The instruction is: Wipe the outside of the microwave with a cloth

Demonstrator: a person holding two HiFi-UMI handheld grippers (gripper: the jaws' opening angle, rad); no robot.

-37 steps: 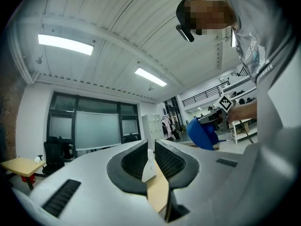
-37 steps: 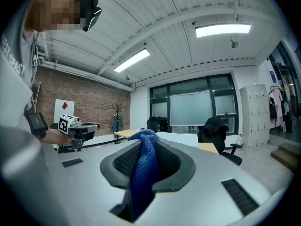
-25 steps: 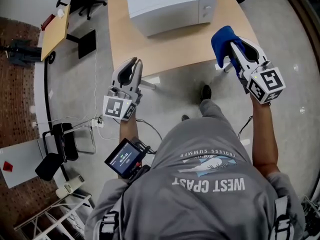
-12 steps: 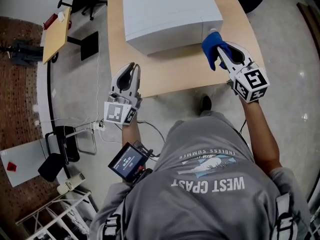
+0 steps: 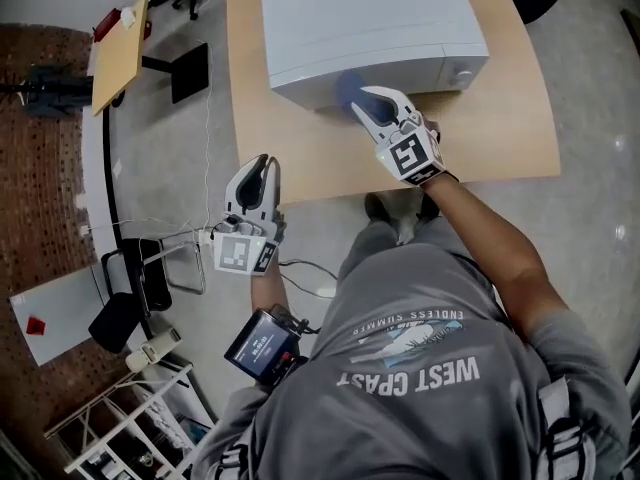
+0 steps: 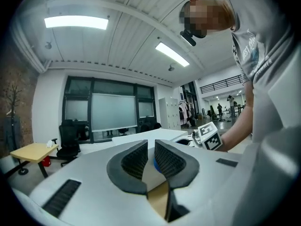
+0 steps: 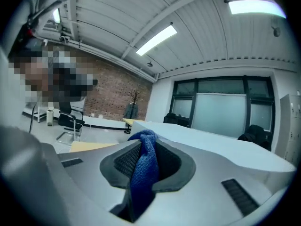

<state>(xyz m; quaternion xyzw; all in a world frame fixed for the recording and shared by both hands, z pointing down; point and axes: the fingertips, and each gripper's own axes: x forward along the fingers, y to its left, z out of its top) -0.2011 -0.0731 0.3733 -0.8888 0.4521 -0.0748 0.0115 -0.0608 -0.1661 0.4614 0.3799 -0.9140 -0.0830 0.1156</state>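
A: Head view first. Where is the microwave?
B: The white microwave (image 5: 370,18) sits toward the far side of the wooden worktop (image 5: 500,143). The right tool (image 5: 362,96) is up at its front face with a blue cloth (image 5: 345,88) at the tips. The cloth is blurred, so I can't tell whether it touches the casing.
A: And the other one?
B: The left tool (image 5: 262,163) is at the worktop's near left corner, well apart from the microwave.
A: Left gripper view?
B: Its ribbed pads (image 6: 134,160) are drawn together with only a slit between them and nothing gripped. Beyond them are the microwave's white top and the right tool's marker cube (image 6: 209,136).
A: Right gripper view?
B: The jaws are clamped on the cloth, which is bunched into a blue strip between the pads, its top poking above the tips. The microwave's white body spreads just ahead.
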